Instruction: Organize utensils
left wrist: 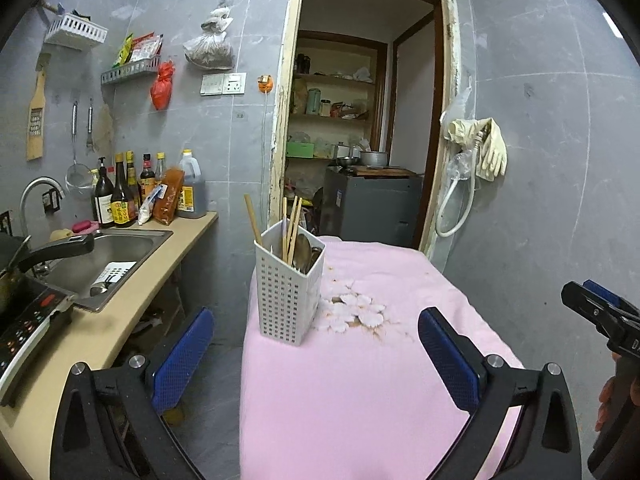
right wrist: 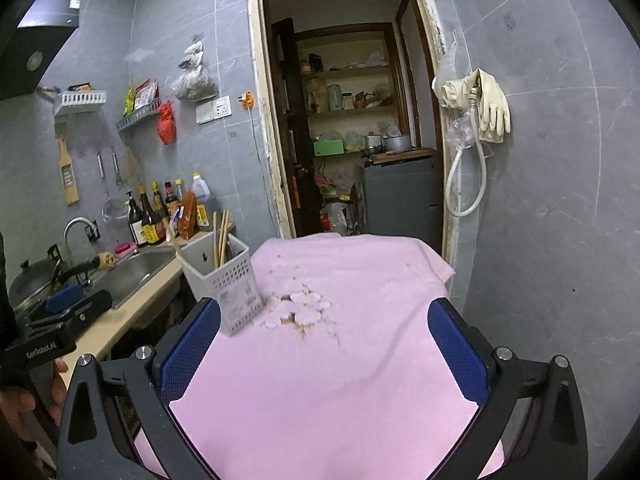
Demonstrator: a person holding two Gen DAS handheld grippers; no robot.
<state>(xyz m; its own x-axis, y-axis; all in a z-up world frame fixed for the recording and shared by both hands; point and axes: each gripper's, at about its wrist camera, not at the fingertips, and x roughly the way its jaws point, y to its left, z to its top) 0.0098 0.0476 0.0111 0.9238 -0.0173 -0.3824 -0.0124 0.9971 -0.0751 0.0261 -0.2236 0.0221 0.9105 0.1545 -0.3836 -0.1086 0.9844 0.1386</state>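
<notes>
A white perforated utensil holder (left wrist: 287, 286) stands near the left edge of the table under a pink cloth (left wrist: 360, 380). It holds wooden chopsticks (left wrist: 291, 228) and metal spoons (left wrist: 304, 254). It also shows in the right wrist view (right wrist: 224, 280), with chopsticks (right wrist: 221, 240) sticking up. My left gripper (left wrist: 316, 356) is open and empty, held back from the holder. My right gripper (right wrist: 324, 354) is open and empty above the pink cloth (right wrist: 340, 380), right of the holder. The right gripper also shows at the right edge of the left view (left wrist: 600, 312).
A counter (left wrist: 120, 320) with a steel sink (left wrist: 108, 264), a spoon in it (left wrist: 100, 289), sauce bottles (left wrist: 120, 196), a pan handle (left wrist: 56, 250) and an induction cooker (left wrist: 28, 320) runs along the left. A doorway (left wrist: 360, 120) opens behind the table. The cloth has a flower print (left wrist: 356, 312).
</notes>
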